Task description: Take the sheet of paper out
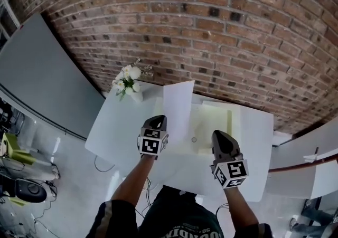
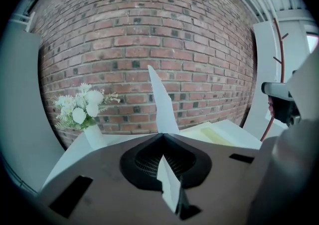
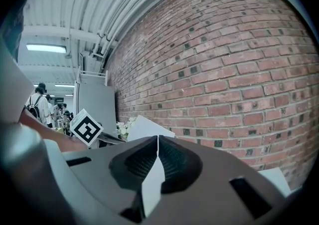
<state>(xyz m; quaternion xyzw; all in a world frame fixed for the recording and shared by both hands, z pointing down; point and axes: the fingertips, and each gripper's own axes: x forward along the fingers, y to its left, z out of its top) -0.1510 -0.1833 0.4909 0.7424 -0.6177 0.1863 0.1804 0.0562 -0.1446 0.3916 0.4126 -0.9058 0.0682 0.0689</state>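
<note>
Paper (image 1: 178,106) stands upright in left gripper (image 1: 159,120); right gripper (image 1: 221,134) pinches folder (image 1: 209,122).

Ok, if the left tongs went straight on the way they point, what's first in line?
Probably the brick wall, low down just past the table's far edge, though depth is unclear. The left tongs are shut on the sheet, which goes along.
</note>
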